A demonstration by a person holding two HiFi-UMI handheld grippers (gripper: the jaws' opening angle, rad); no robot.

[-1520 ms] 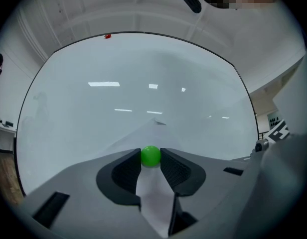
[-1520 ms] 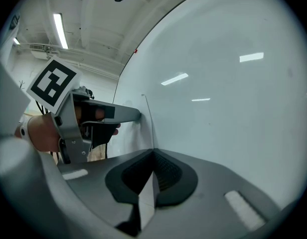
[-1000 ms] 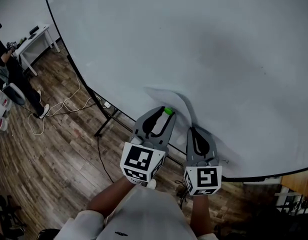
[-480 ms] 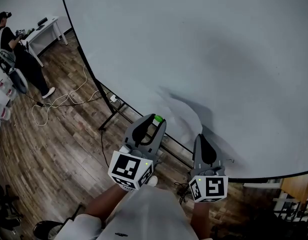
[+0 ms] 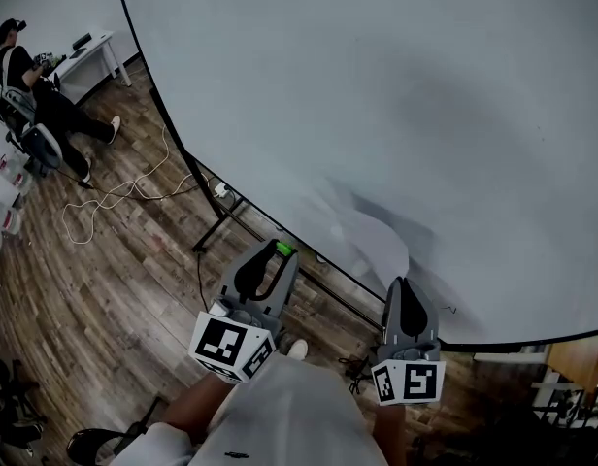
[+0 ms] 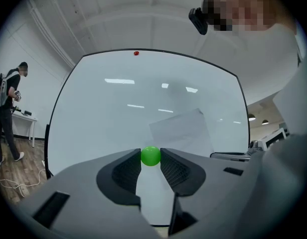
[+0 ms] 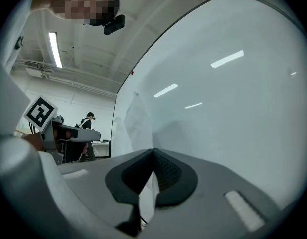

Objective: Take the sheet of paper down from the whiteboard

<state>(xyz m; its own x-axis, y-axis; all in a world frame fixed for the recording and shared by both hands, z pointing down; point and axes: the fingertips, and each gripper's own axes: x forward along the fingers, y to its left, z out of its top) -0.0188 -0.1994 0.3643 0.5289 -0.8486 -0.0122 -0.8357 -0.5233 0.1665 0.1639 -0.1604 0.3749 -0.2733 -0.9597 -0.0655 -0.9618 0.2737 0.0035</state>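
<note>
A big whiteboard fills the head view. A white sheet of paper bulges off its lower part. My right gripper is shut on the sheet's edge, and in the right gripper view the thin paper runs up from between the closed jaws. My left gripper holds a small green ball magnet between its pads, a little in front of the board. In the left gripper view the green magnet sits at the jaw tips, with the paper beyond it.
A red magnet sits at the whiteboard's top edge. The board's black stand leg and white cables lie on the wood floor. A person is by a white table at far left.
Both grippers have drawn back from the board, toward the bottom of the head view. The green magnet came away with the left gripper, and the paper now bulges off the board.
</note>
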